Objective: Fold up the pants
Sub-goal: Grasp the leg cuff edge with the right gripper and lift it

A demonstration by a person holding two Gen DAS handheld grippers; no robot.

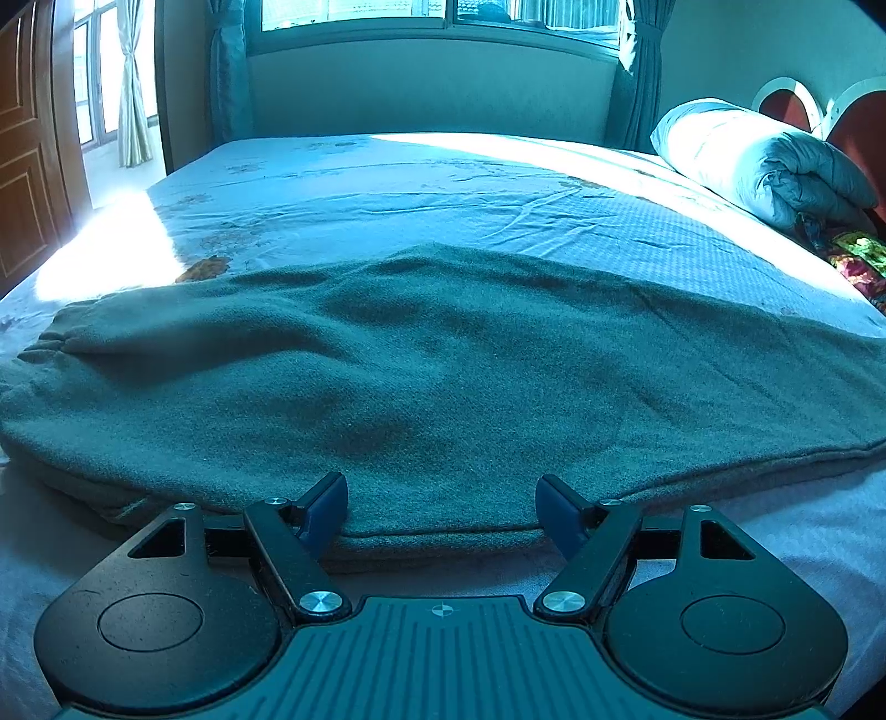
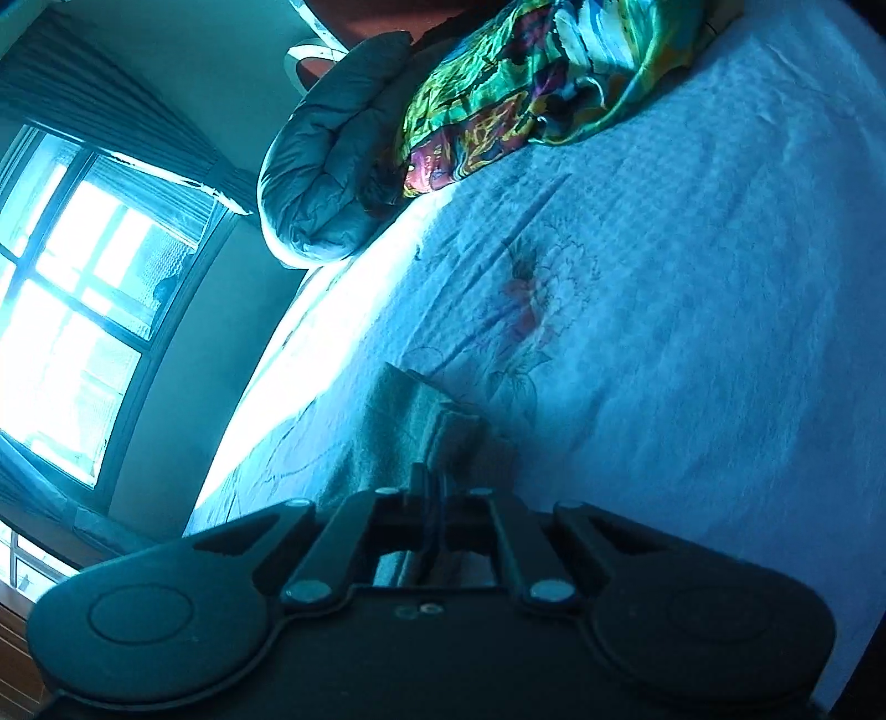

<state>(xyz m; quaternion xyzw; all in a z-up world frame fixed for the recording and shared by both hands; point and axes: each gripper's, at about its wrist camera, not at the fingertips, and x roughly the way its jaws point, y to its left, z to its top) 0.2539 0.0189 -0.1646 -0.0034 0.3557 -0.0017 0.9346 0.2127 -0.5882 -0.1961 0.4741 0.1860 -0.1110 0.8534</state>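
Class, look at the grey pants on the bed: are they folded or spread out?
Folded once lengthwise: the pants lie flat on the bed, a doubled edge showing along the near side. They are not yet folded shorter.

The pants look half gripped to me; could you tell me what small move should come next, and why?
Probably close the left gripper on the pants: its jaws stand open around the near edge, while the right gripper is already shut on the fabric.

A pale flowered sheet (image 1: 443,183) covers the bed, sunlit along its far edge. A rolled grey duvet (image 1: 764,166) lies by the headboard (image 1: 786,99) beside a bright patterned cloth (image 2: 526,83); curtains (image 1: 133,83) flank the window (image 1: 443,14), near a wooden door (image 1: 27,138).
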